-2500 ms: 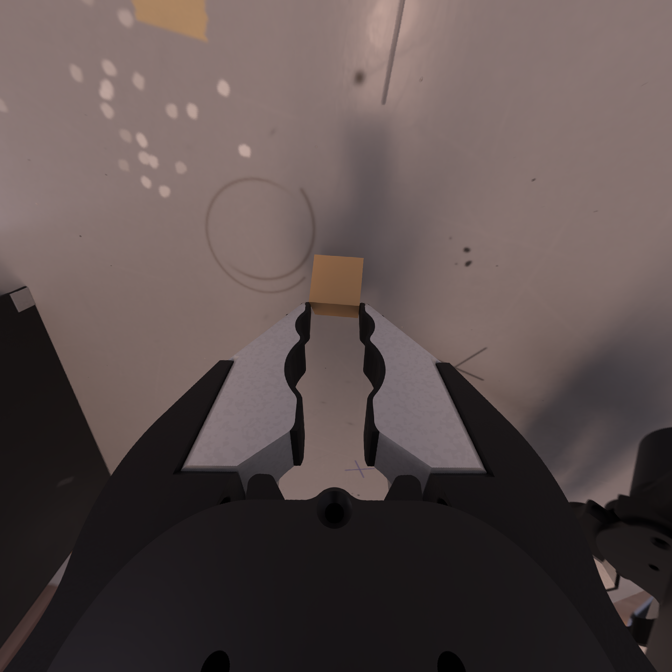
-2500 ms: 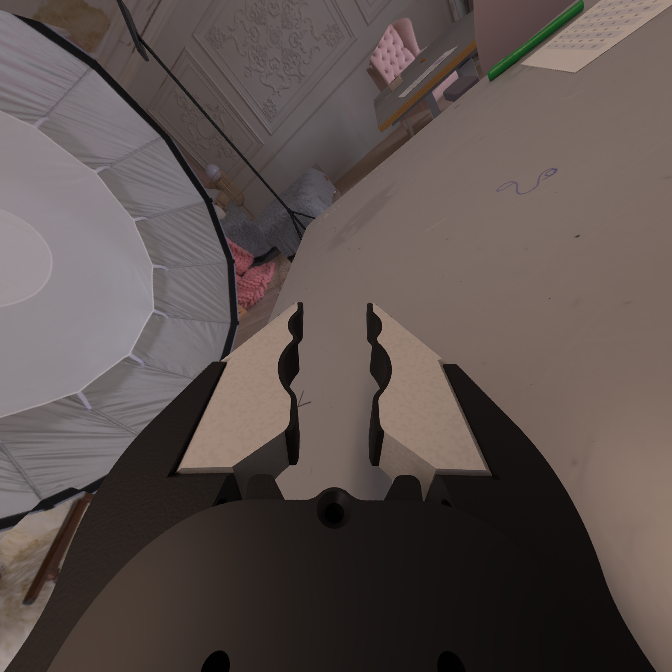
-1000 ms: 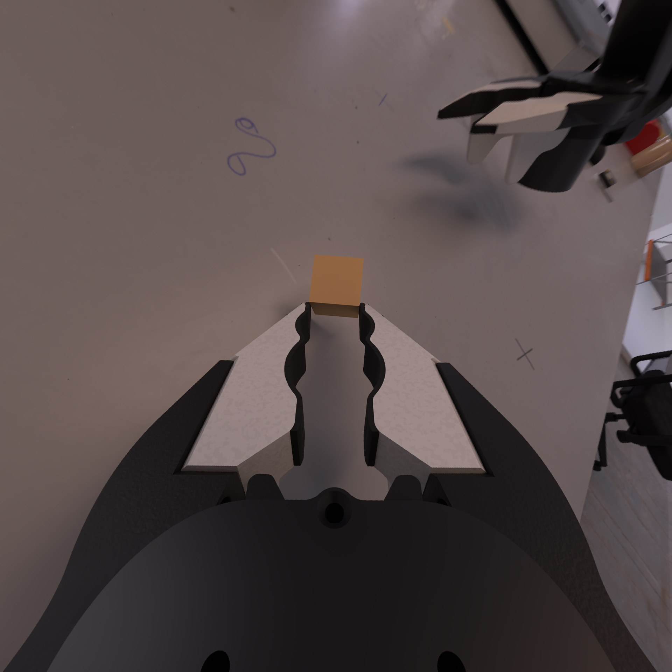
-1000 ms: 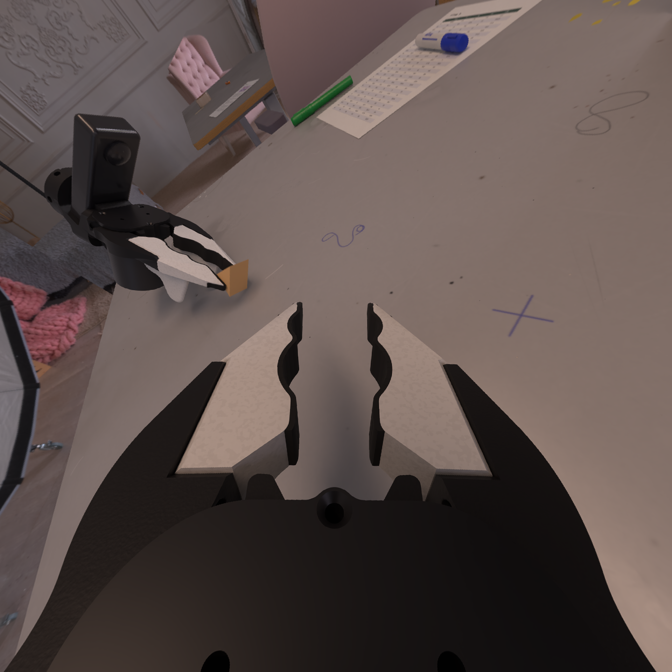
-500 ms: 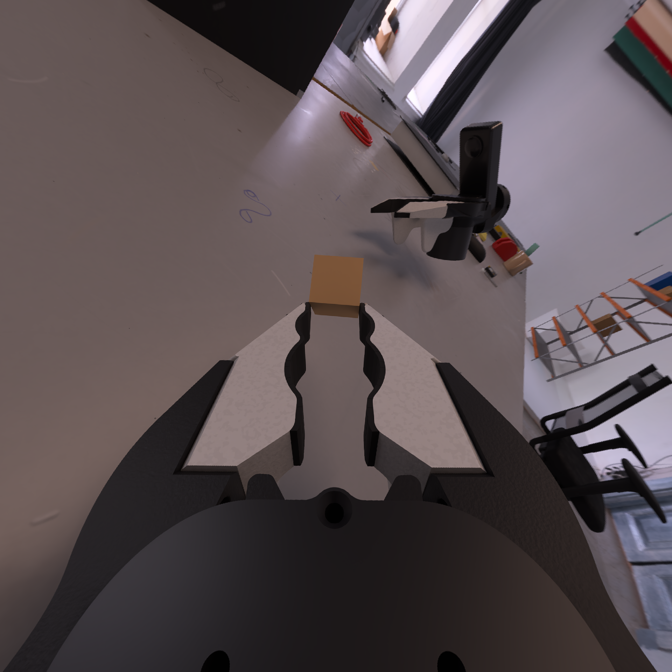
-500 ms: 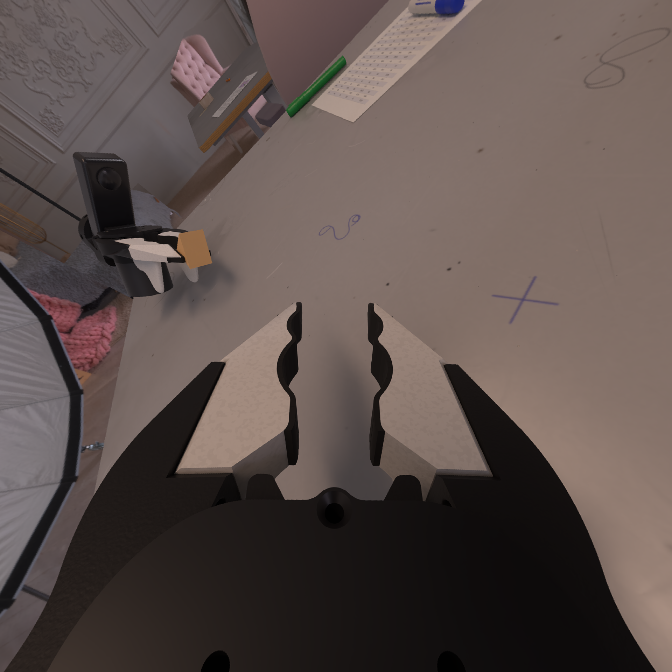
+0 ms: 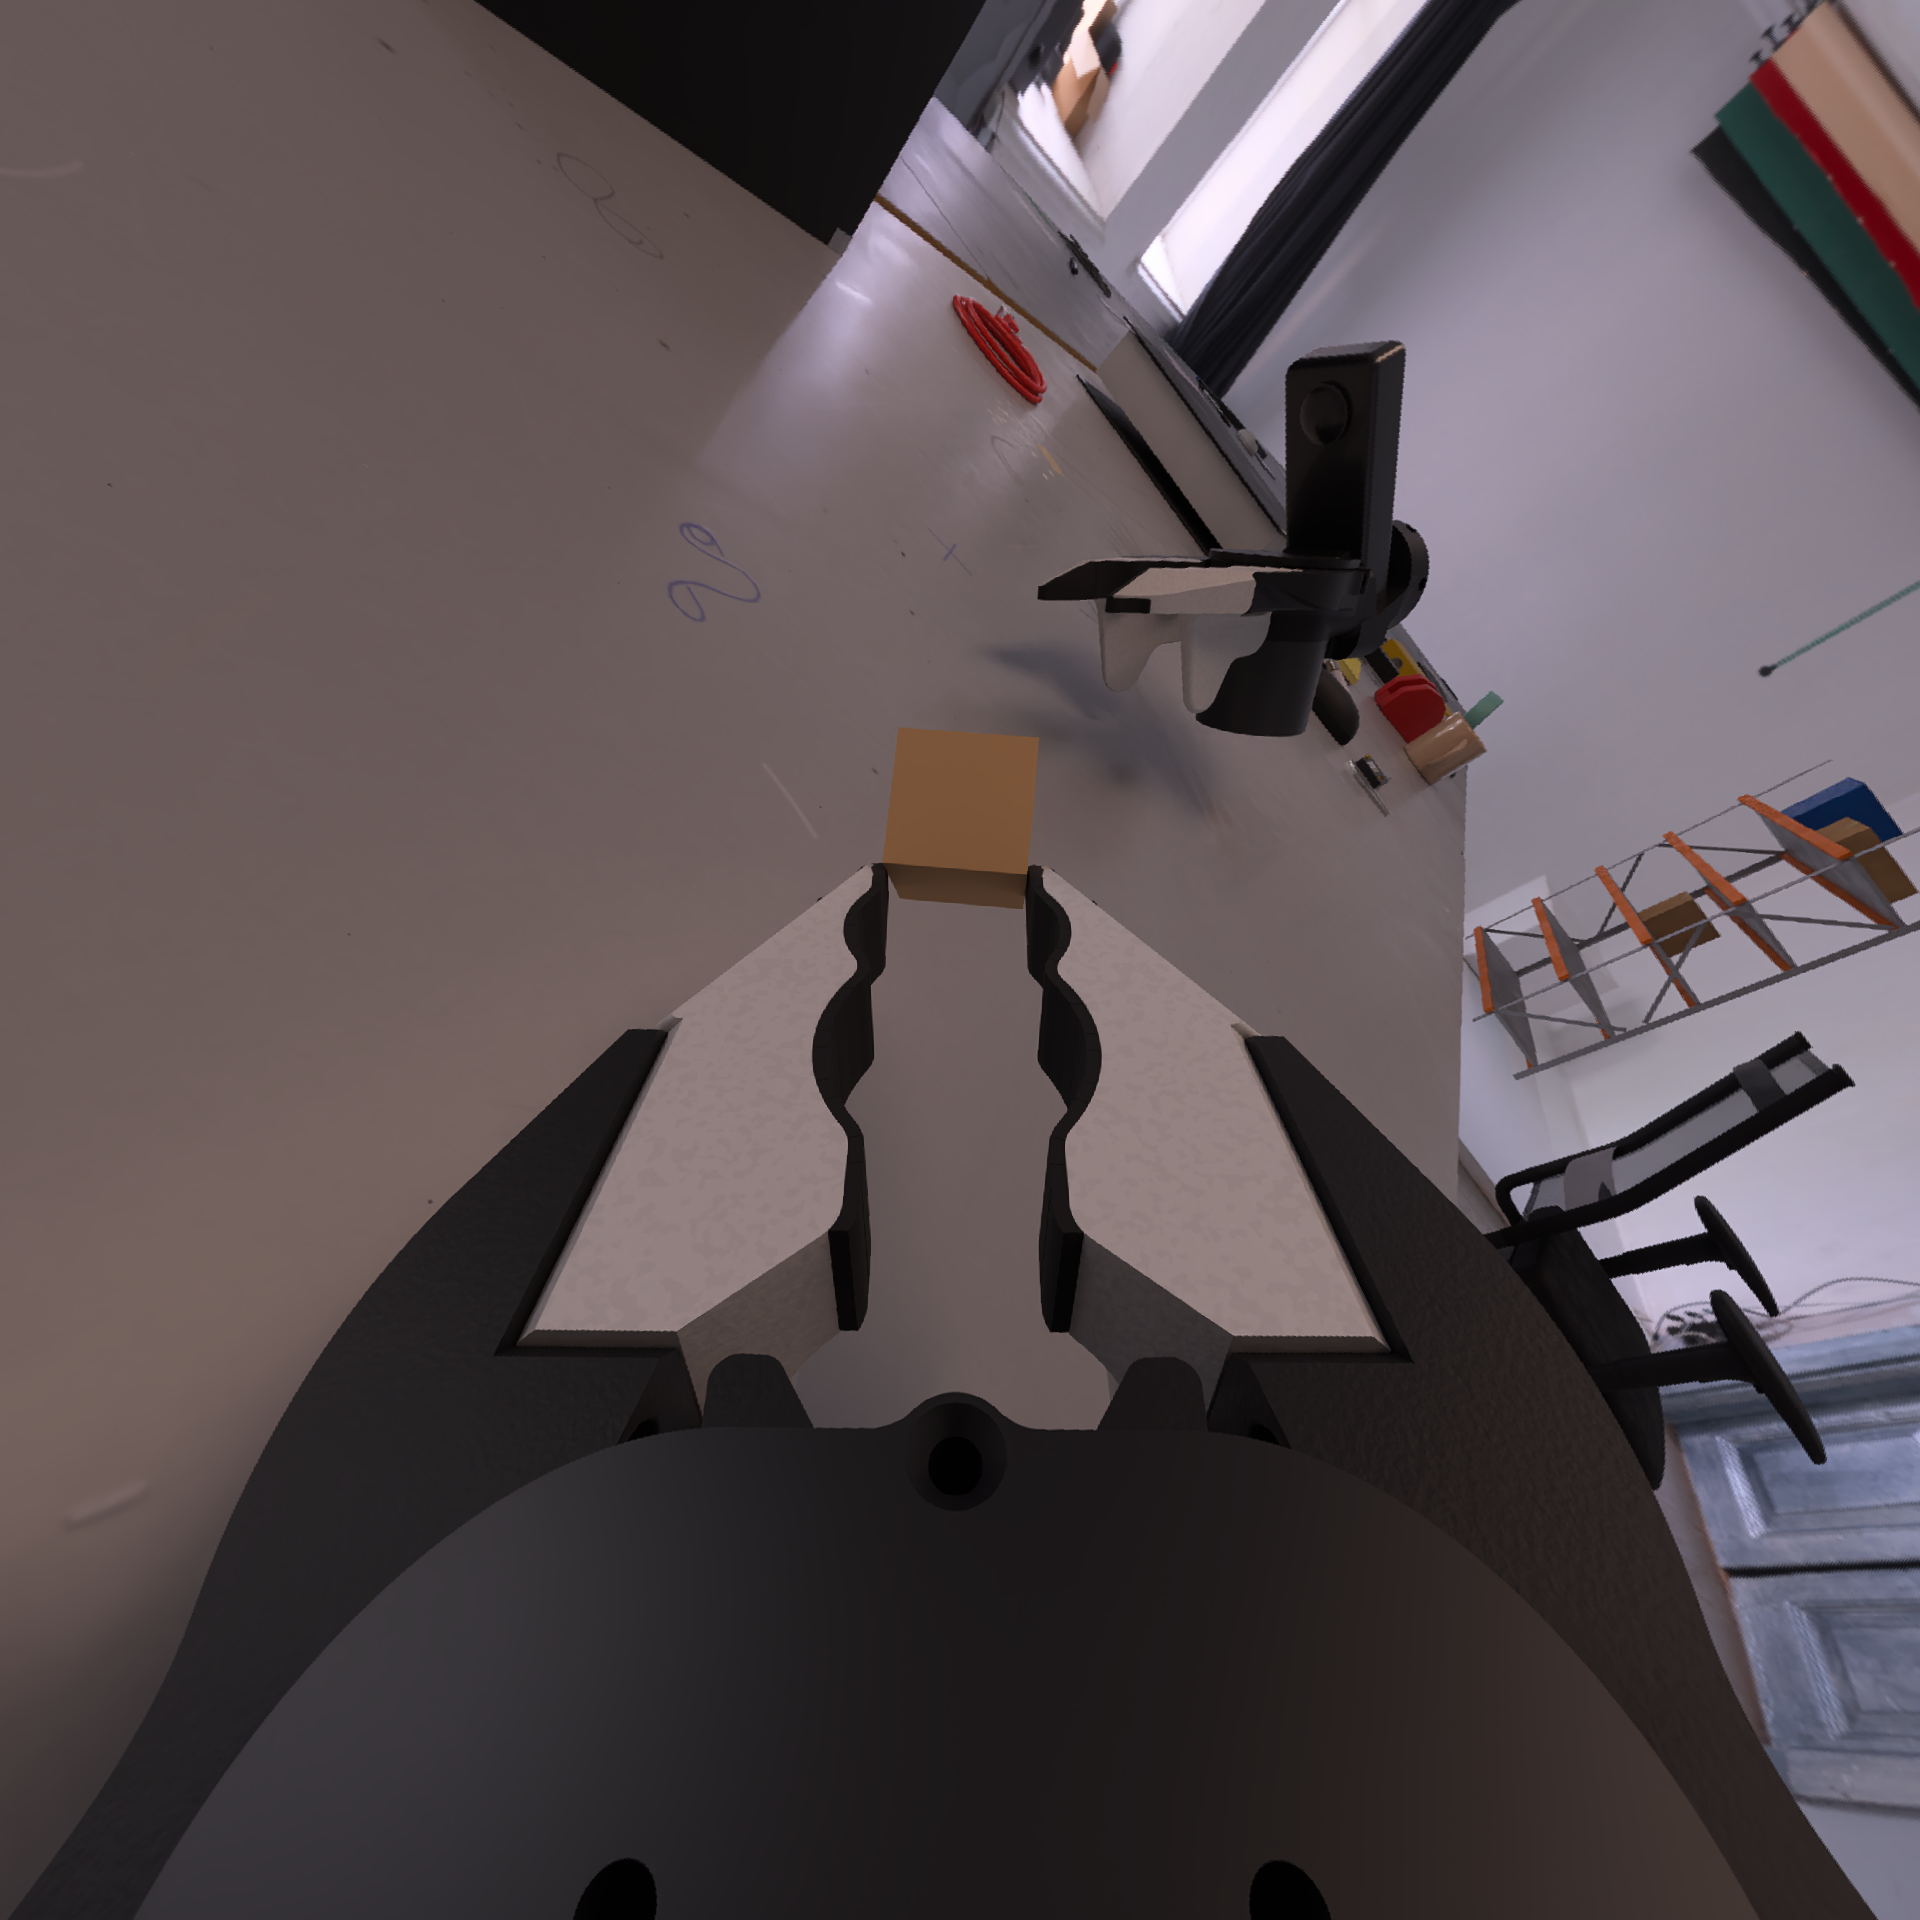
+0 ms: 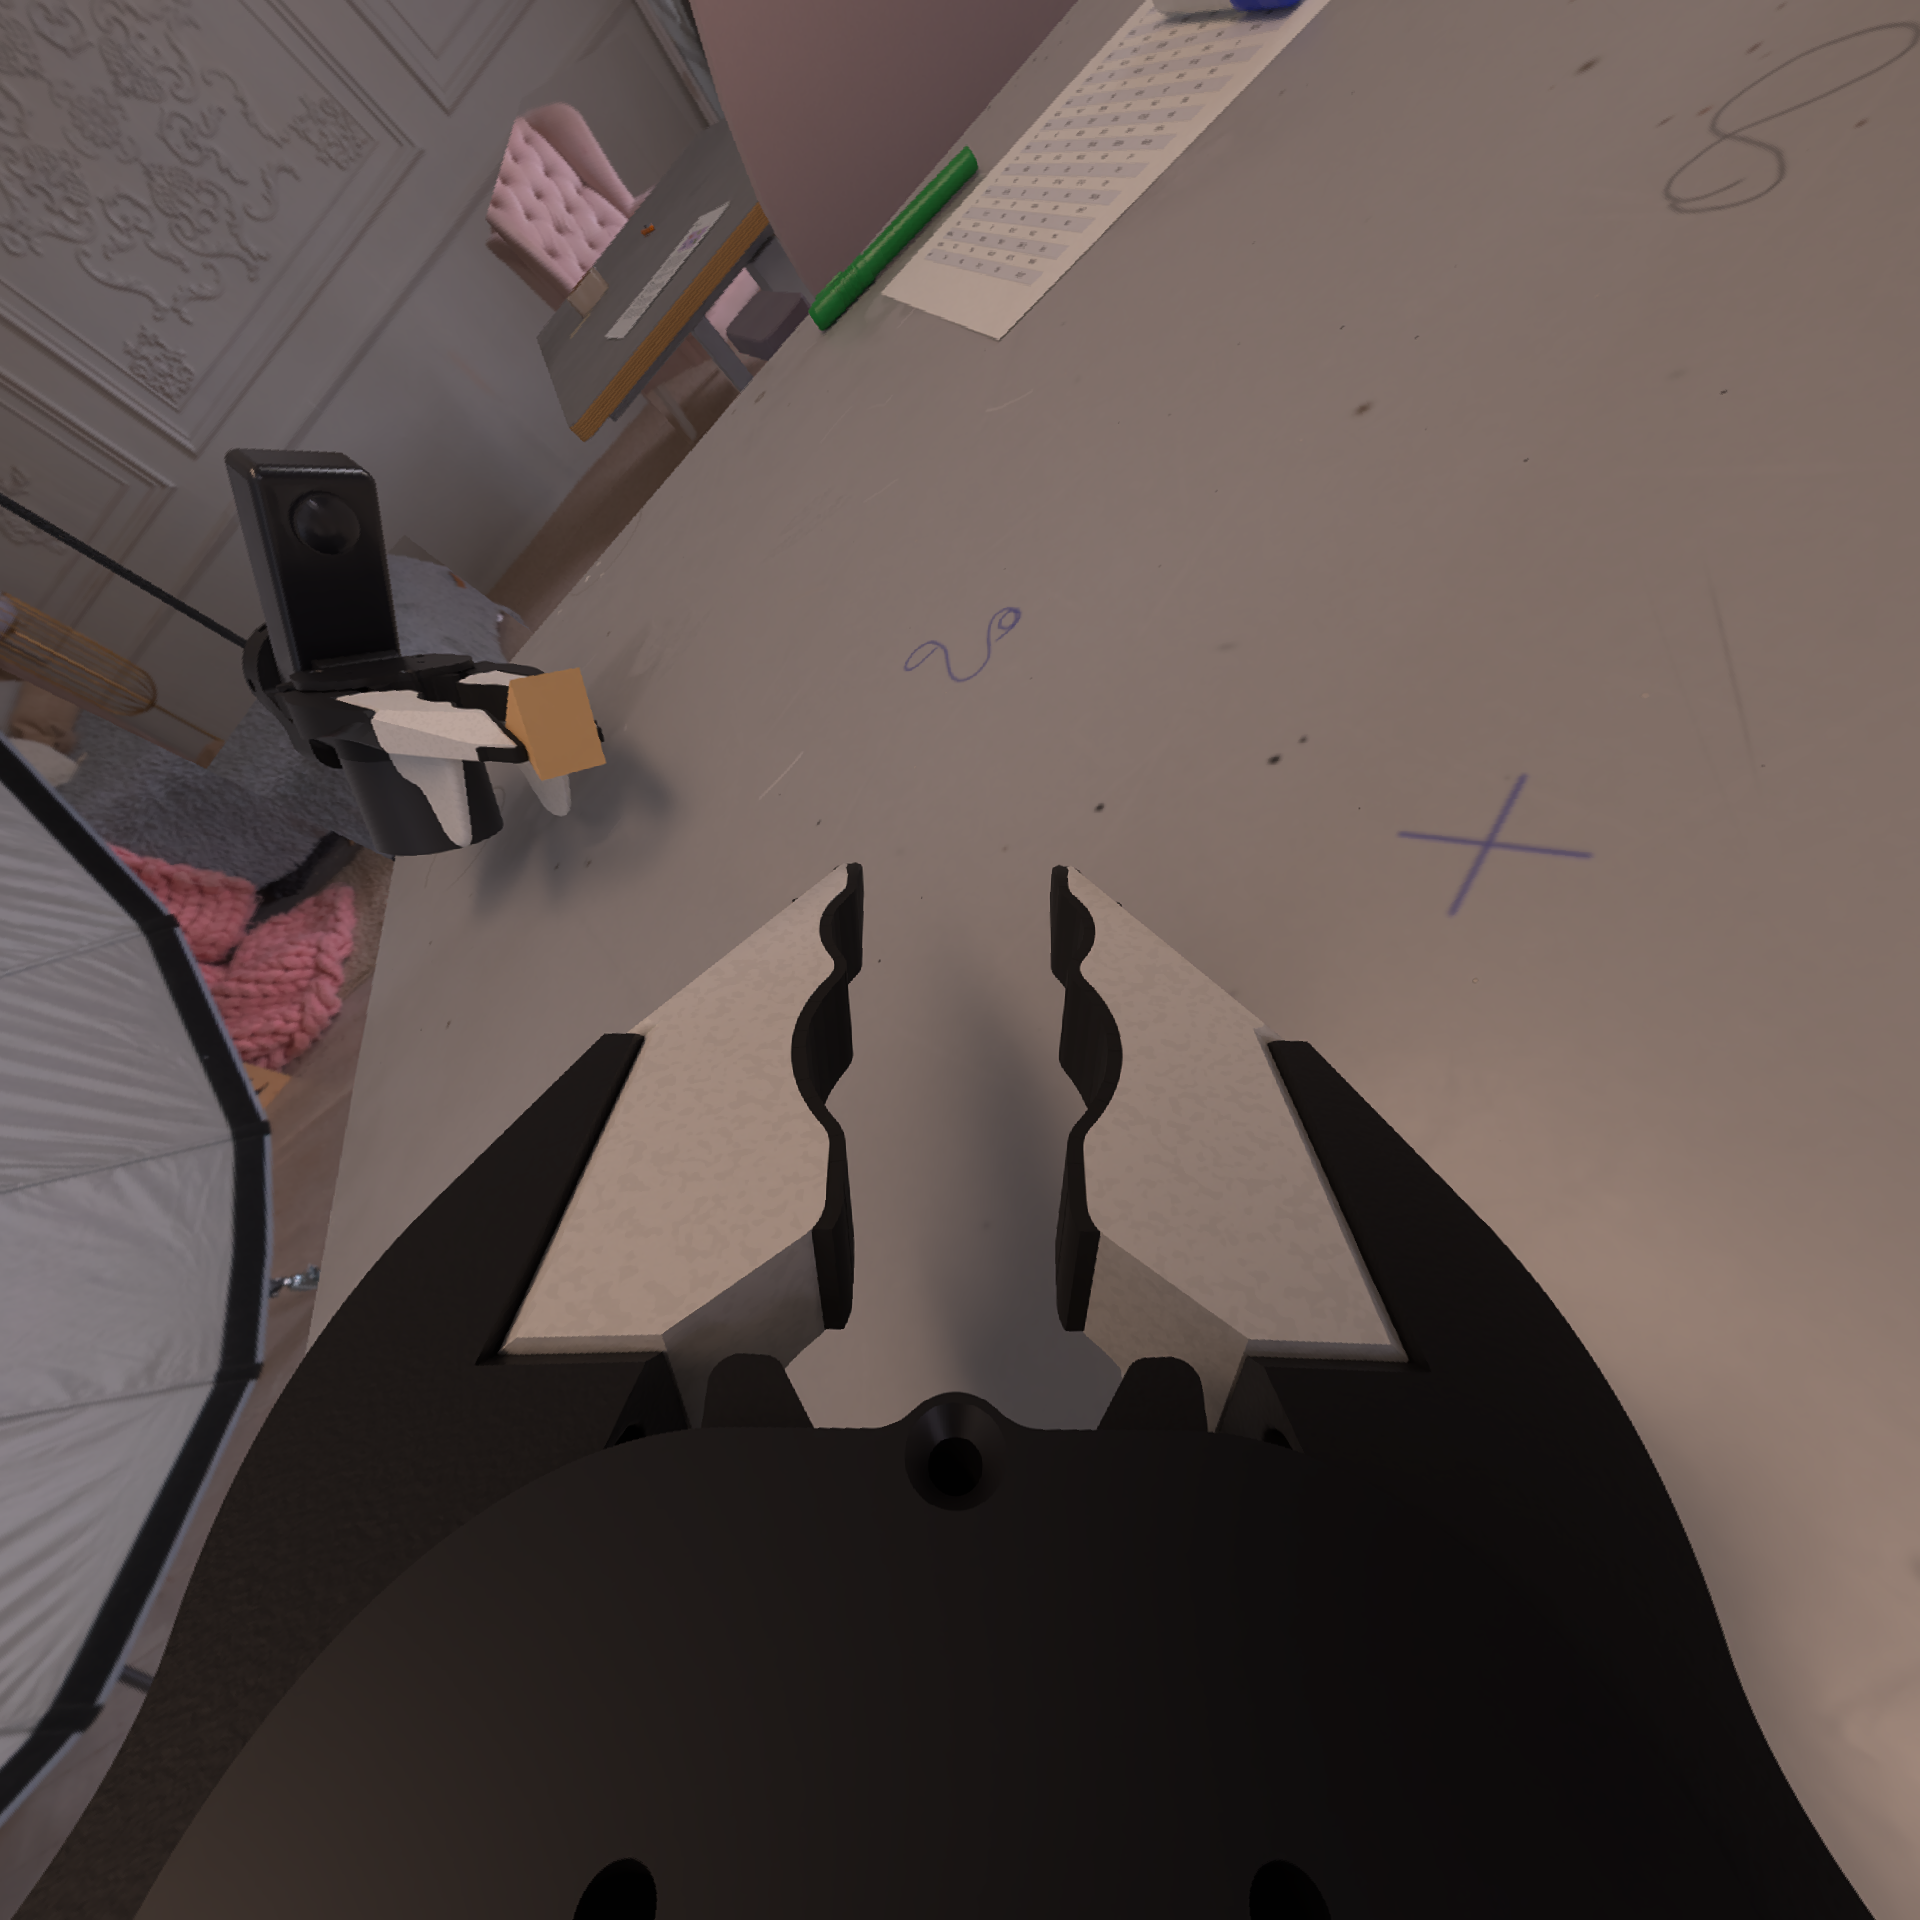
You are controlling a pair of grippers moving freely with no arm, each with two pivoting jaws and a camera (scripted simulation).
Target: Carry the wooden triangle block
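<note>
The wooden triangle block [image 7: 961, 805] sits pinched at the very tips of the left gripper [image 7: 956, 883], its near edge caught between the two fingertips [image 7: 878, 883] and most of its body sticking out forward past them. From the right wrist view the same block [image 8: 556, 722] juts beyond the fingers with a shadow on the table [image 8: 1351, 520] beneath it, so it appears lifted clear of the surface. Its long axis cannot be told; only flat tan faces show. The right gripper [image 8: 956, 878] hangs with its jaws apart and nothing between them, well away from the block, which lies ahead and to the left of its fingers. The left gripper alone has the load. Since the hold is only at the fingertips, the carry likely depends on keeping the squeeze steady.
</note>
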